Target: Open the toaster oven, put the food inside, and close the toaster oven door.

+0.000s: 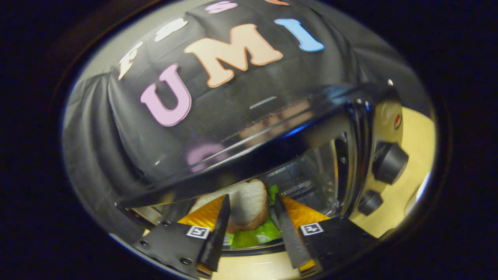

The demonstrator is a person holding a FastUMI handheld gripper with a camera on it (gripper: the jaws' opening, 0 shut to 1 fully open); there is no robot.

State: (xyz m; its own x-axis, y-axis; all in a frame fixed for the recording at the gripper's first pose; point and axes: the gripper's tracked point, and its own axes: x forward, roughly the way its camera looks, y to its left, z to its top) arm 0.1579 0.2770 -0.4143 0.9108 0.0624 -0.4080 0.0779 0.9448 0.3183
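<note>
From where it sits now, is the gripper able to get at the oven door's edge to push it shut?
Probably yes. The gripper is open around the sandwich inside the toaster oven; the glass door hangs just above the fingers, so it must back out first.

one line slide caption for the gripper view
Open tool before bread-and-lettuce sandwich inside cream toaster oven, glass door partly closed.

Black cloth wall [116, 128] hangs above a beige tabletop [416, 163].

No legible text (oven [383, 128] markings blurred)
</note>
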